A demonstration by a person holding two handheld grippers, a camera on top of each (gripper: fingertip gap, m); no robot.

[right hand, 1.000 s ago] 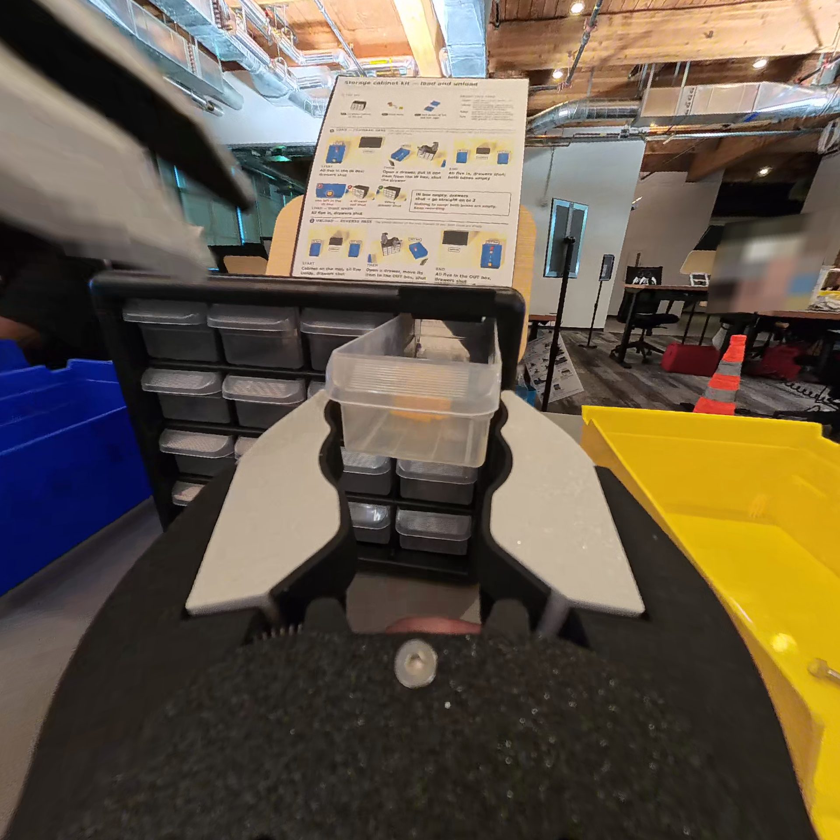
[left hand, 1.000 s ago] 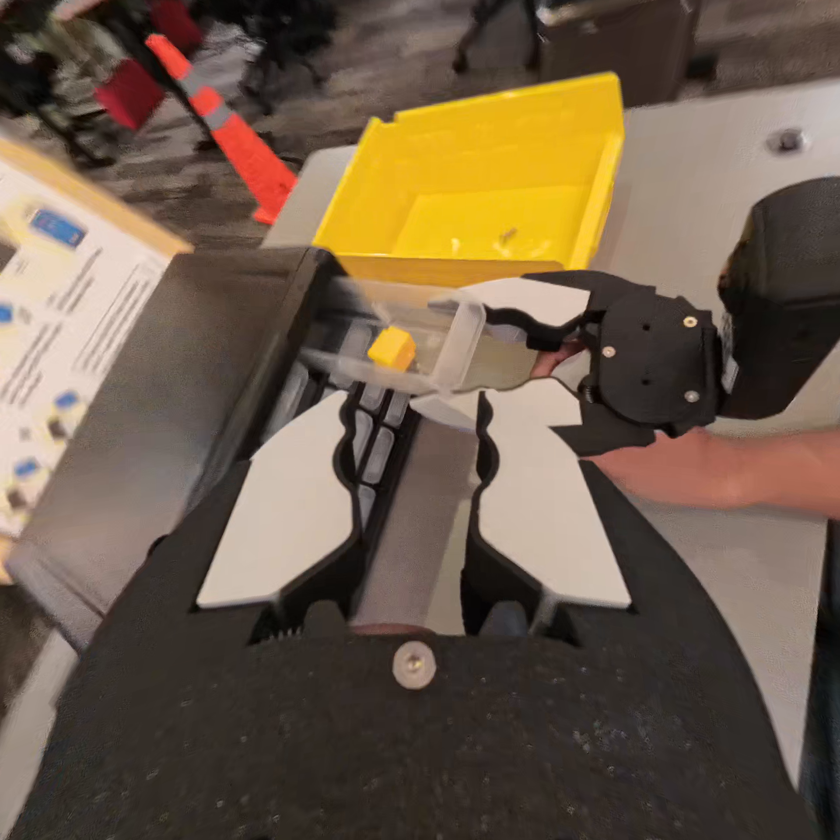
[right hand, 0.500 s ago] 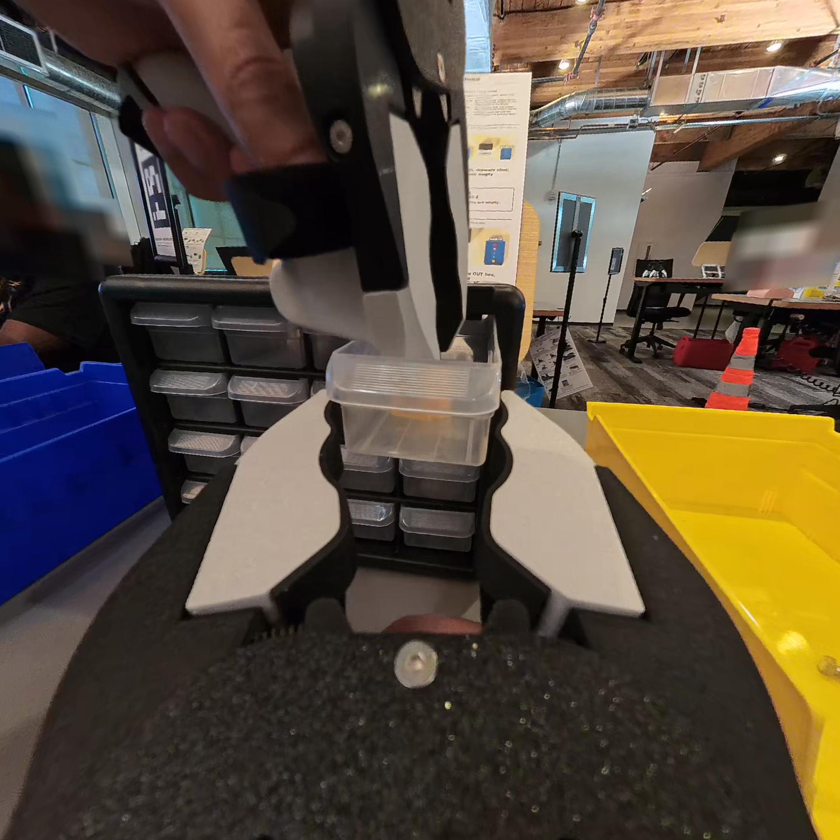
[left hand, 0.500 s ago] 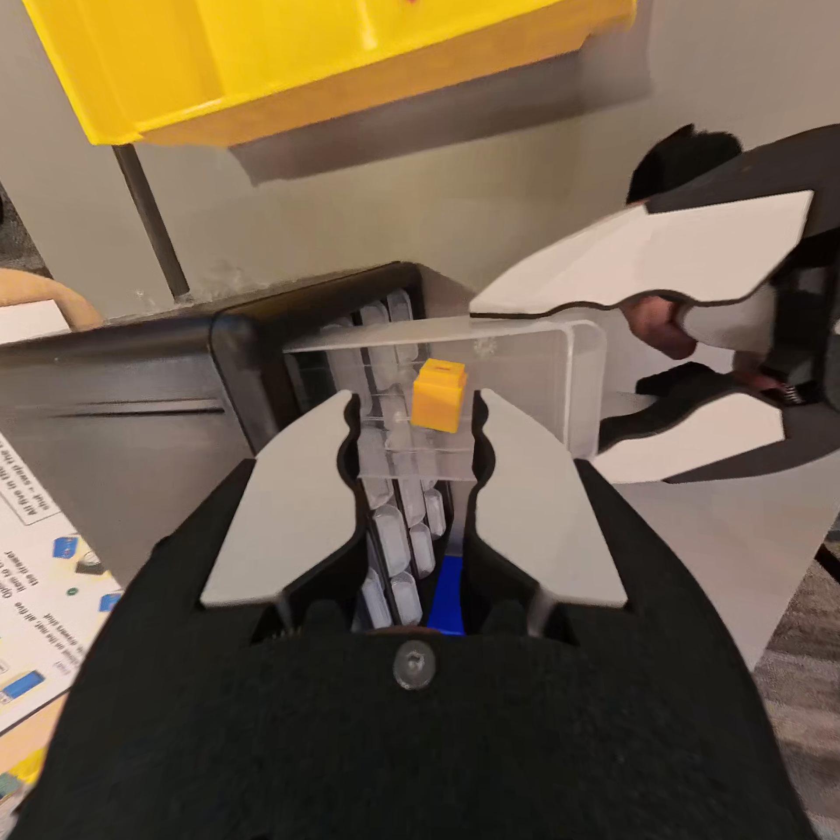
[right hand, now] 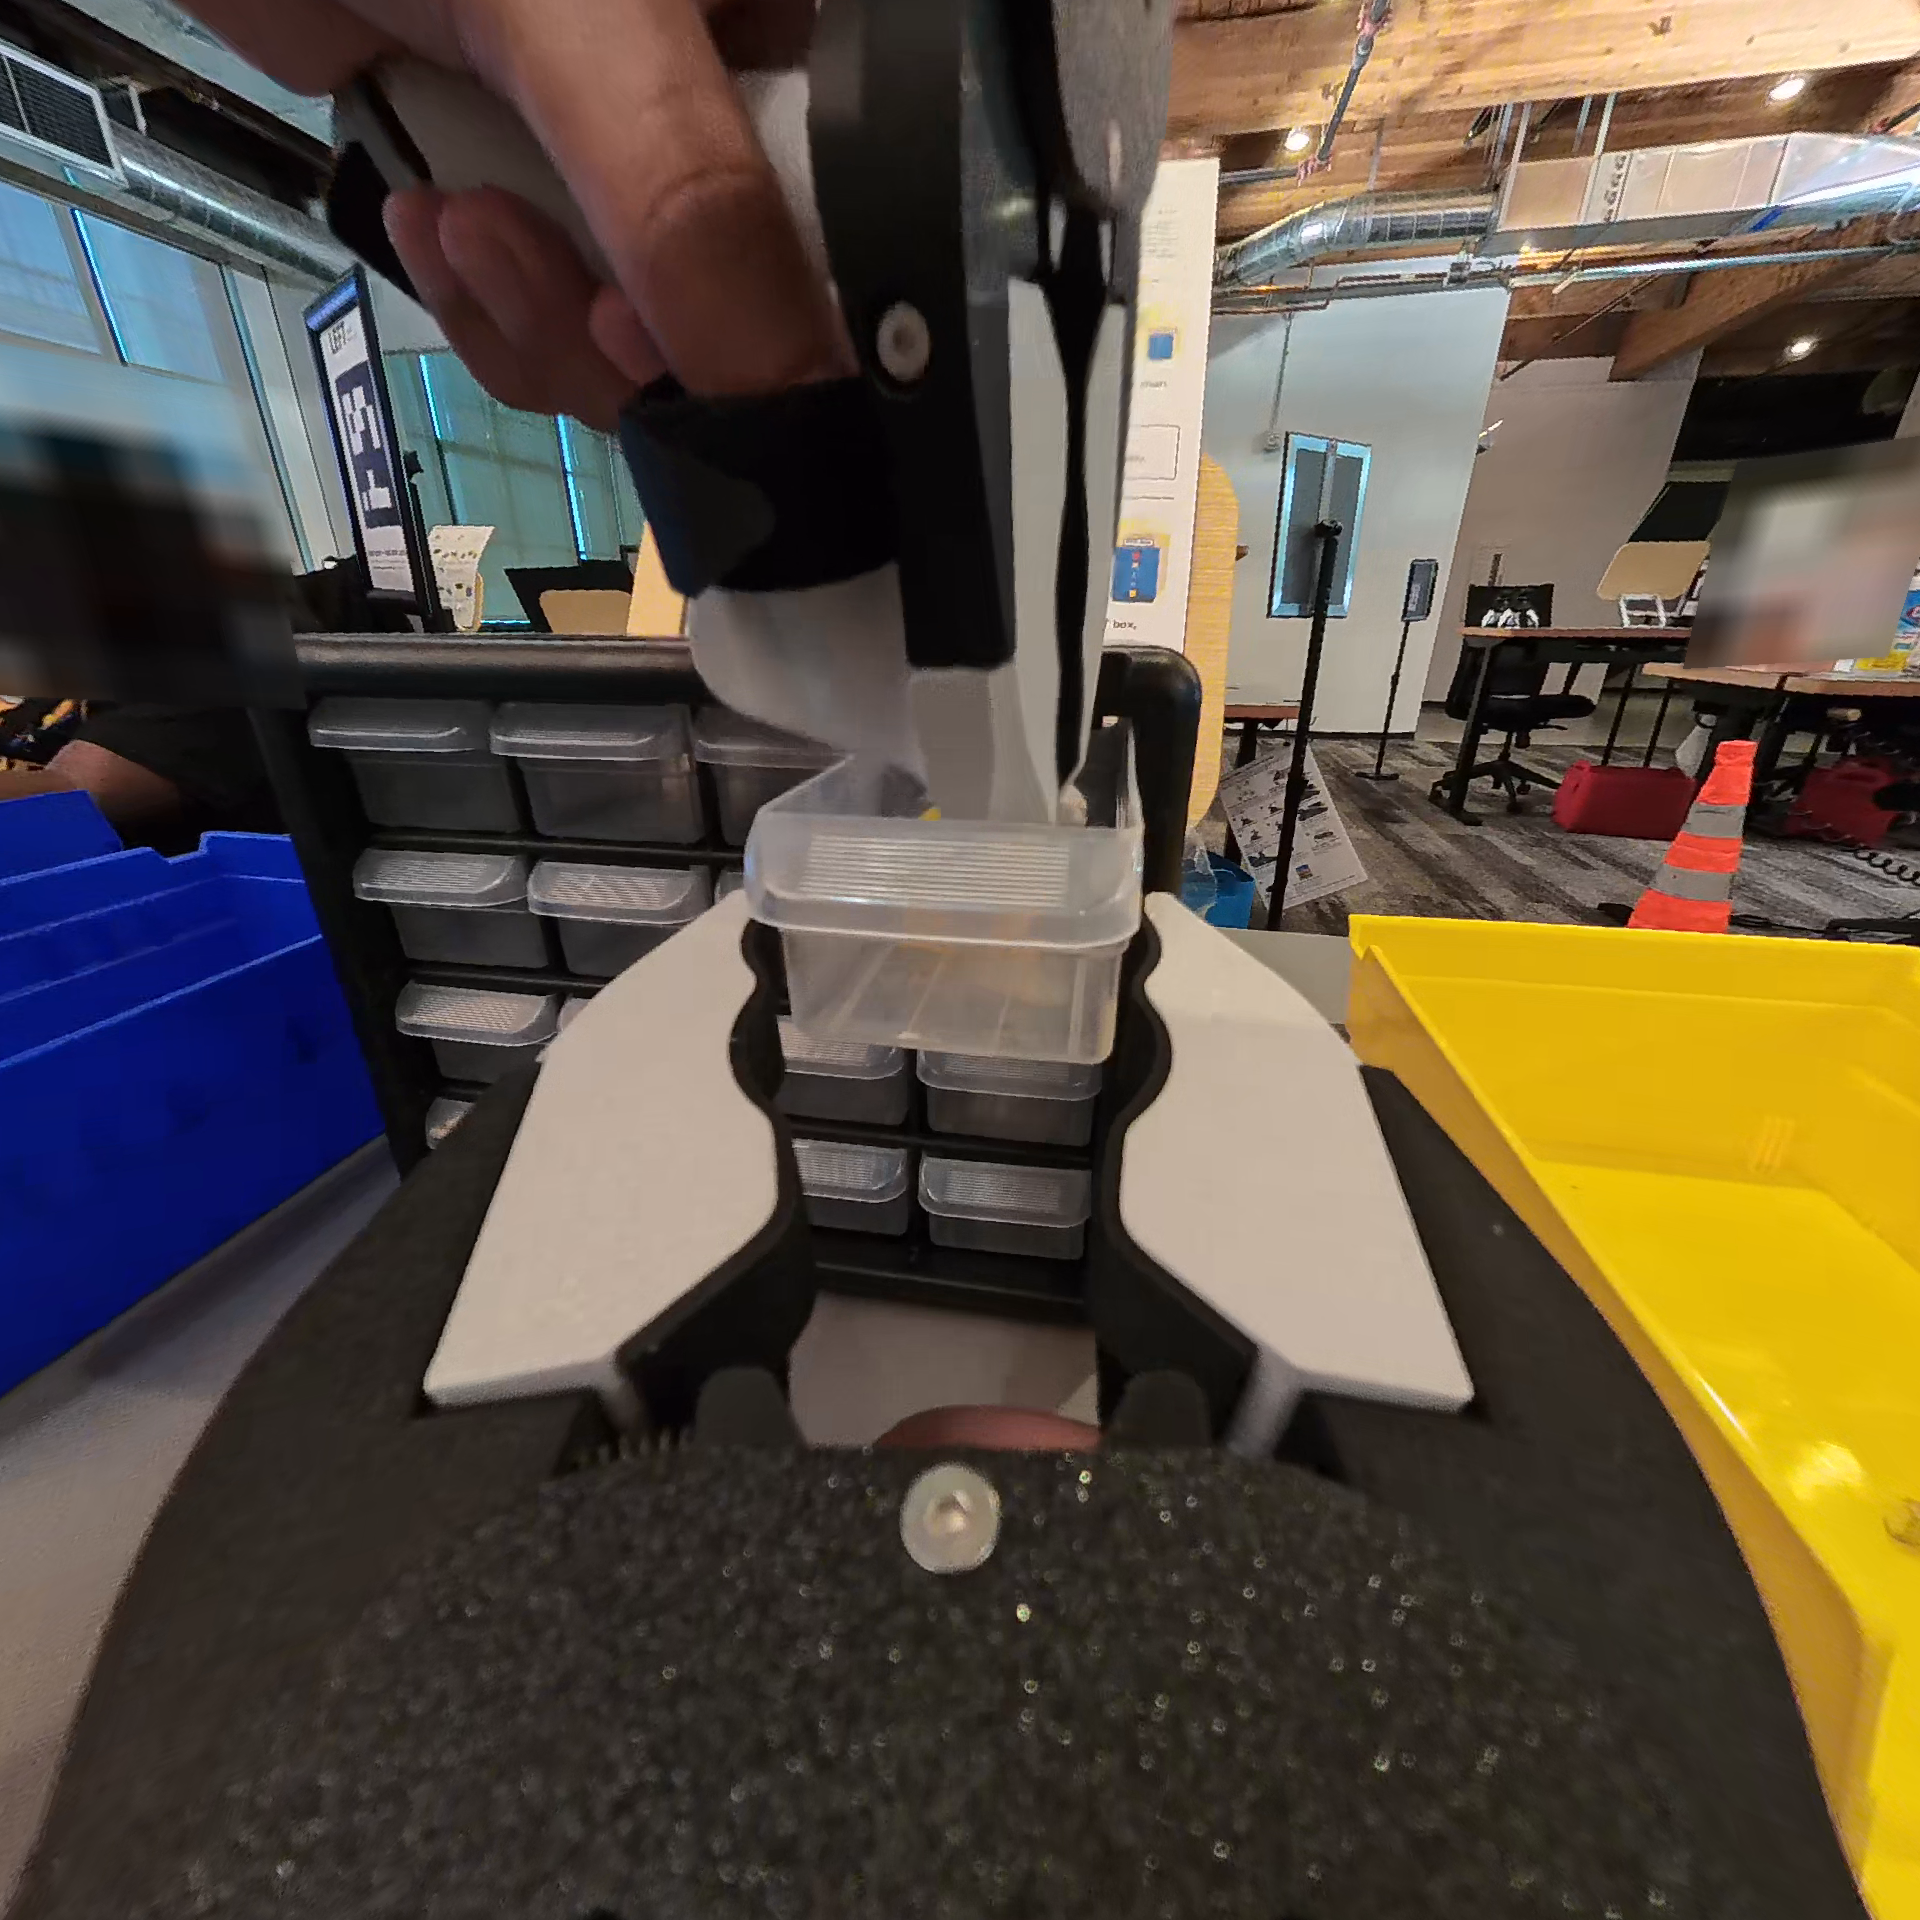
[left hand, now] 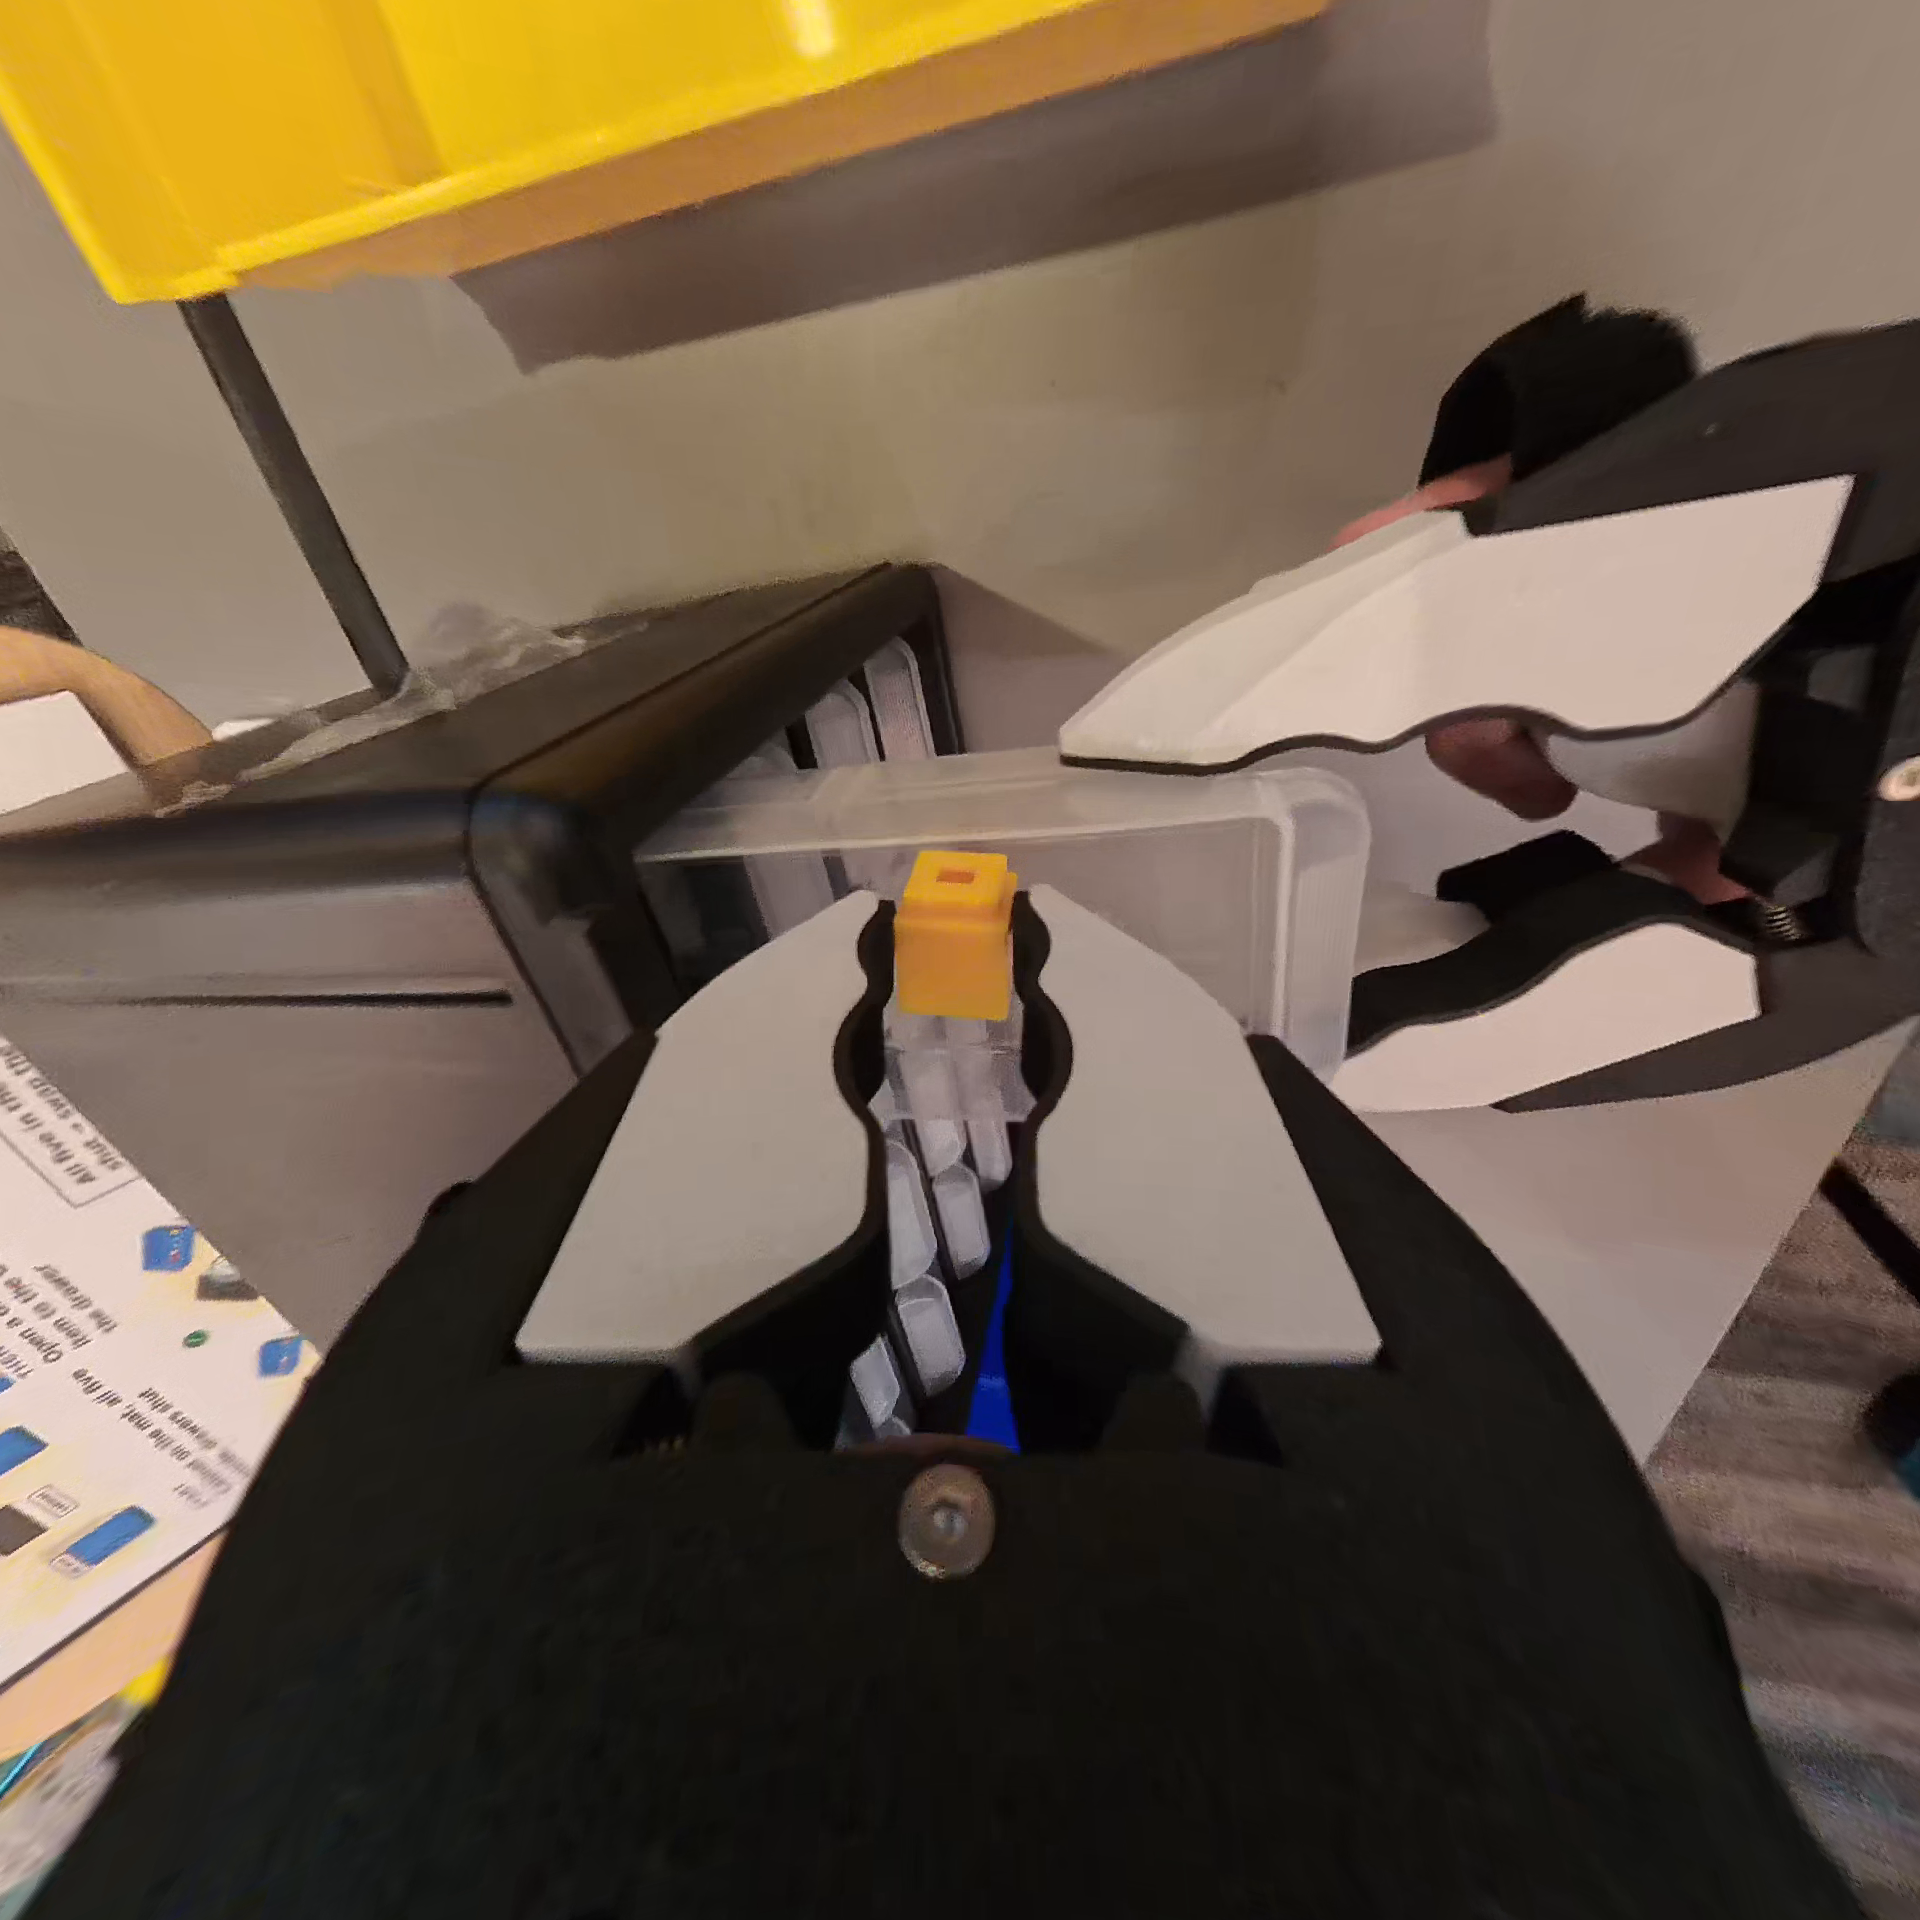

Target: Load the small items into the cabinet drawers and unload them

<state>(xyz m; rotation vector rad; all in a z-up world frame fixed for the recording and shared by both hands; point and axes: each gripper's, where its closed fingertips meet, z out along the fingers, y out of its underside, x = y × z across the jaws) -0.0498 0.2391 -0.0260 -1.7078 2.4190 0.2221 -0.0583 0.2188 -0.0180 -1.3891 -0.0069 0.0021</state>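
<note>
**Block pinched inside the open drawer**

The left gripper (left hand: 951,914) reaches down from above into a clear drawer (right hand: 940,925) that stands pulled out of the top row of the black cabinet (left hand: 312,935), at the row's right end. Its jaws are closed on a small orange block (left hand: 951,951), which sits inside the drawer, near the cabinet end of it. I cannot tell whether the block rests on the drawer floor or is already lifted clear.

The right gripper (right hand: 945,966) holds the drawer by its front, one finger on each side wall; the jaws stand wide and appear to clasp it, steadying it.

A yellow bin (right hand: 1662,1195) sits on the table to the right of the cabinet, a blue bin (right hand: 156,1039) to the left.

To my eye this is the unloading half of the task: the block is being taken out of the drawer. It could also be a block about to be released, but the firm pinch suggests a pickup.

The next move calls for a straight lift, clear of the drawer's rim, then a carry to a bin, with the right gripper keeping the drawer from tipping.
</note>
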